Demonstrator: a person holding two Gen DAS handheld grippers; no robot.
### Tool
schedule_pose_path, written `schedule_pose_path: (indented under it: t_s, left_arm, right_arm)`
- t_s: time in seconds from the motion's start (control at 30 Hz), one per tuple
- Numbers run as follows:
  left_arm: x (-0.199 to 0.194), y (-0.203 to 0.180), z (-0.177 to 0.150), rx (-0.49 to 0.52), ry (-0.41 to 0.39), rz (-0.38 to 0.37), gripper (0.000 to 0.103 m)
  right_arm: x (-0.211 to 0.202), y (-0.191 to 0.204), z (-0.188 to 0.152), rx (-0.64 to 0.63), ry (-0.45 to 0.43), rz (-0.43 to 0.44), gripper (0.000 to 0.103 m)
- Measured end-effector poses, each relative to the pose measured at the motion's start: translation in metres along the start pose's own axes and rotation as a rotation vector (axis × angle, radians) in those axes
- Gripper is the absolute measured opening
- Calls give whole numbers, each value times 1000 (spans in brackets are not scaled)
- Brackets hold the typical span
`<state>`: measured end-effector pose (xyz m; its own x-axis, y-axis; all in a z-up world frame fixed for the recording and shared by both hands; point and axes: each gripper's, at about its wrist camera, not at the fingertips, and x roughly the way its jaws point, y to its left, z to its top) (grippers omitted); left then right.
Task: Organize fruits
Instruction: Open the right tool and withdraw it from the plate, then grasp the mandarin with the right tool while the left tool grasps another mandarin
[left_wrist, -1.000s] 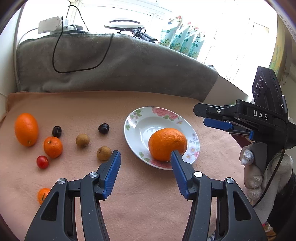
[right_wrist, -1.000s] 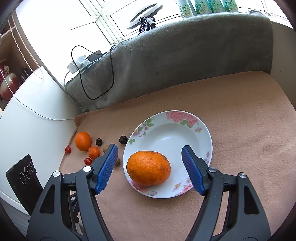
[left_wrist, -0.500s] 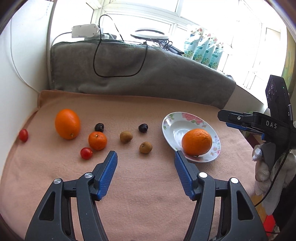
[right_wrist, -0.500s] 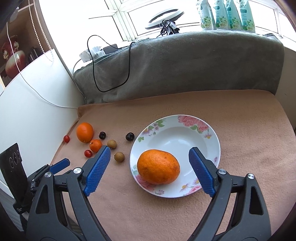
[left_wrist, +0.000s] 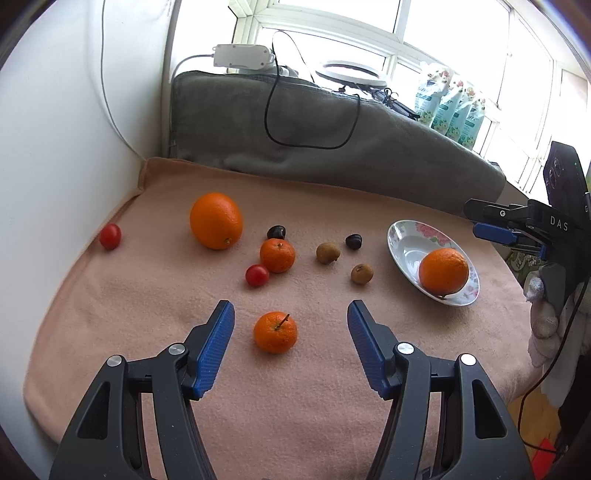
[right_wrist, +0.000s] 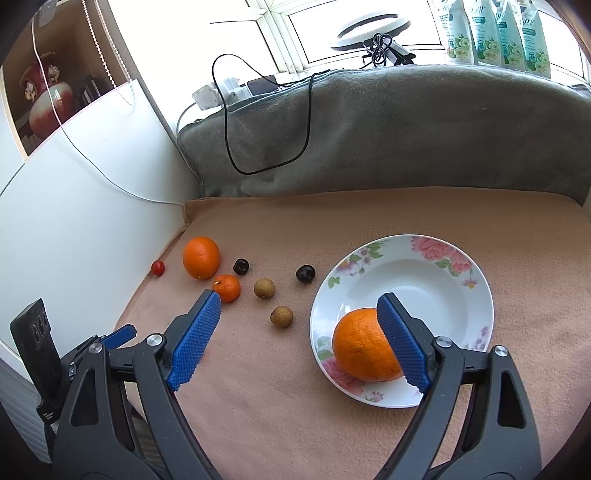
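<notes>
An orange (right_wrist: 364, 345) sits in the flowered plate (right_wrist: 476, 295) on the peach cloth covering the desk (left_wrist: 332, 387). To the plate's left lie a bigger orange (left_wrist: 216, 220), two tangerines (left_wrist: 277, 255), two cherry tomatoes (left_wrist: 257, 275), two dark cherries (left_wrist: 276, 232) and two brown longans (left_wrist: 327, 252). The left tongs (left_wrist: 291, 321) stand apart with the nearer stemmed tangerine (left_wrist: 275, 332) between the blue pads, untouched. The right tongs (right_wrist: 297, 314) gape wide, empty, one pad in front of the plated orange. A gloved hand (left_wrist: 543, 314) holds them.

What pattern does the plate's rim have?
Pink and green flowers on white plate; right wrist view.
</notes>
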<state>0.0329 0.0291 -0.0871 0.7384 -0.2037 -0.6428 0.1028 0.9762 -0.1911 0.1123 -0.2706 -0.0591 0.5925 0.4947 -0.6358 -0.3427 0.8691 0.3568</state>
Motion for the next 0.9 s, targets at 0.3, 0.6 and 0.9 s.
schedule_pose_path:
  t_s: [0.3,0.6,0.9]
  left_arm:
    - [7,12,-11,-28,28,-14,63]
    - [16,18,-18,-47,54,-41,63]
    - [29,23,-23,-63,87,-70,63]
  right_arm:
    - [31,24,6,-19,60,71,87]
    - [76,48,13,-21,149,127,70]
    - [125,64,15,10,254,180,61]
